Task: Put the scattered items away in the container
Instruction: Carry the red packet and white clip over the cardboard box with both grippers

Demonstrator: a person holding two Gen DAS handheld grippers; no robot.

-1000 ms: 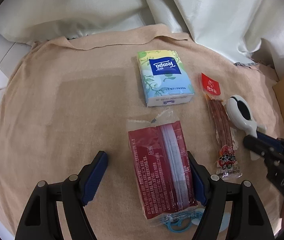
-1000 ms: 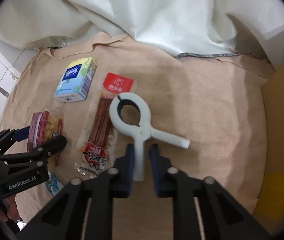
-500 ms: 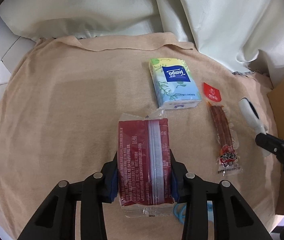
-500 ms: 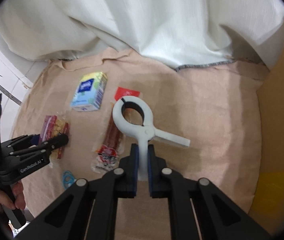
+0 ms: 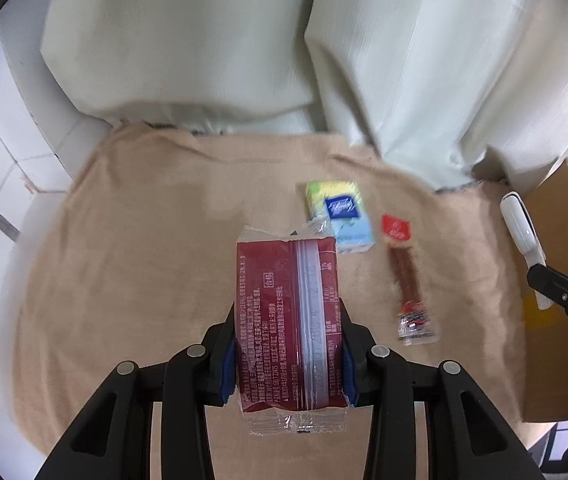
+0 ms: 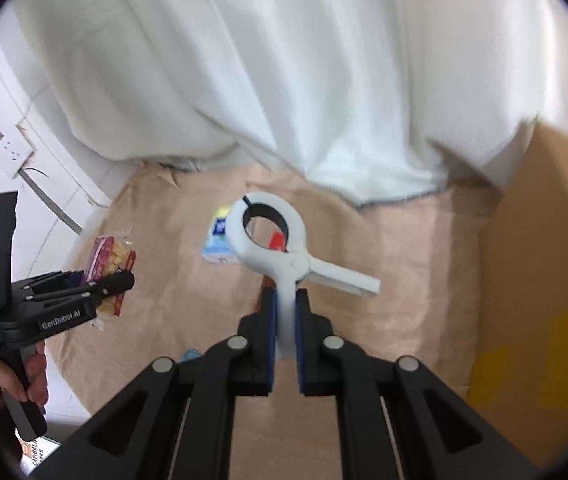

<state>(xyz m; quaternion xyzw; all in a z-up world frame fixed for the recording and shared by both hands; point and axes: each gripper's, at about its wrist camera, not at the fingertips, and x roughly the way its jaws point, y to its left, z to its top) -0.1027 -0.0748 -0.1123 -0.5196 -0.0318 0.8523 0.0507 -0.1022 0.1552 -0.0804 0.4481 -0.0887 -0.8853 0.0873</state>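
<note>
Left claw (image 5: 287, 354) clamps the snack packet (image 5: 288, 320); right claw (image 6: 284, 320) pinches the white clamp's (image 6: 280, 248) handle.

The left gripper (image 6: 118, 282) carries the white lettering "GenRobot.AI" on its side, read in the right wrist view. The red snack packet (image 5: 287, 320) bears dense Chinese print and a faint stamped number row, probably a date, too blurred to read

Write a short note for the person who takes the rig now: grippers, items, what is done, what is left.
Left gripper: shut on the red snack packet, lifted.
Right gripper: shut on one handle of the white spring clamp, lifted.
On the beige cloth: tissue pack, sausage stick.
Cardboard box stands on the right.
Done: two items picked up.
Left: drop both in, then the rest.
</note>
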